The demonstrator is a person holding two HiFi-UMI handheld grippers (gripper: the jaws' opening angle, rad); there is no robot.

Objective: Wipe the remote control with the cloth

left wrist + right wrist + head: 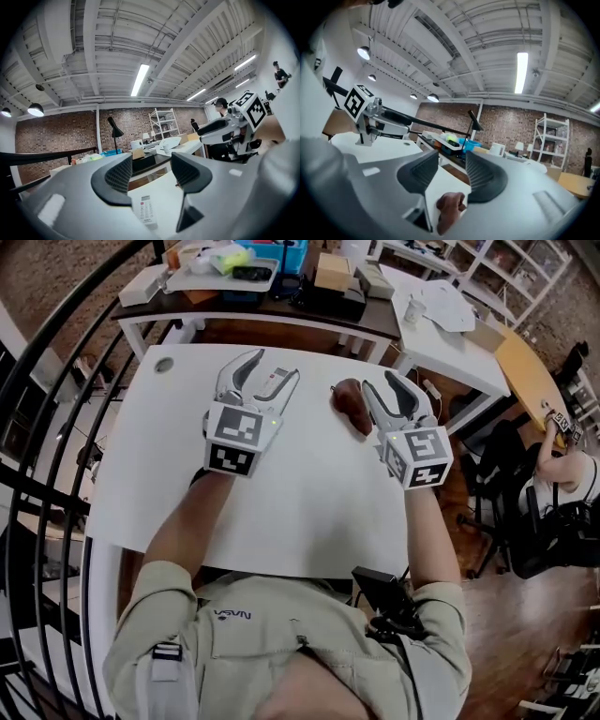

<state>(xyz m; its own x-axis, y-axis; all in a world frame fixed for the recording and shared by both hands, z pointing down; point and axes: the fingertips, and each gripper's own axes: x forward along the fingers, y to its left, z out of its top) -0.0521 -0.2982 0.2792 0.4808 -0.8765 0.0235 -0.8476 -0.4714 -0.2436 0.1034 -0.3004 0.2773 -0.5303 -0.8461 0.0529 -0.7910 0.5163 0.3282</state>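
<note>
A brick-walled workshop with shelves and cluttered desks lies beyond a white table (pixel 309 512), which carries only the two task things, both toward its far edge. The remote (pixel 271 383) lies flat near the middle of that edge. The cloth (pixel 352 404), a brown crumpled lump, sits just to its right, apart from it.

The left gripper (pixel 275 365) points level over the remote with jaws apart and gripping nothing; its own view shows the remote (pixel 146 210) on the table below the gap. The right gripper (pixel 382 381) is likewise released. The cloth (pixel 450 206) shows low between its jaws, and the pads do not press it.

This looks like the pick-up stage, with no wiping begun. Next, the right gripper probably needs to dip and clench on a fold of the cloth. The left gripper should then close on the remote's sides to steady or lift it for the cloth.
</note>
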